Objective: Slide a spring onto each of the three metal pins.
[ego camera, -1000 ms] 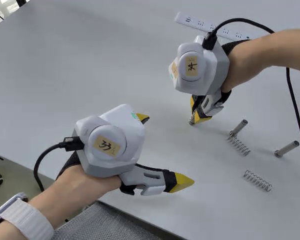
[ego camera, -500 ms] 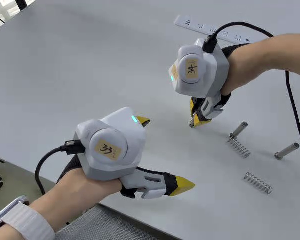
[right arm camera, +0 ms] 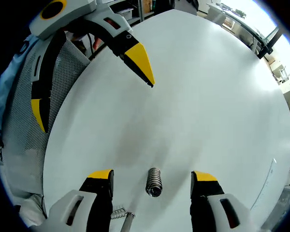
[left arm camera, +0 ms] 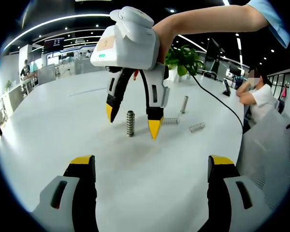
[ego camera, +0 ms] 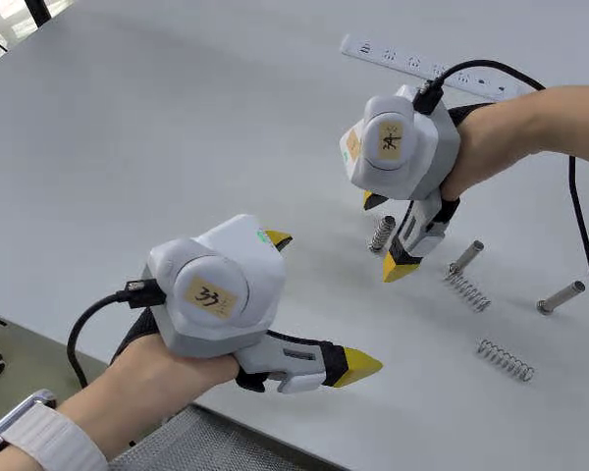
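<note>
Right gripper [ego camera: 384,237] fingers [ego camera: 401,265] spread wide, gripping nothing, upright pin [left arm camera: 130,123] wearing a spring between them, left gripper [ego camera: 321,300] fingers [ego camera: 358,365] wide apart, empty, two bare pins [ego camera: 466,257] [ego camera: 562,294] and two loose springs [ego camera: 467,287] [ego camera: 505,357] lying outside right fingers.

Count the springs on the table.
3. An upright spring stands inside the open right tool; a second spring lies beside a metal pin; a third spring lies alone nearer the table edge.
</note>
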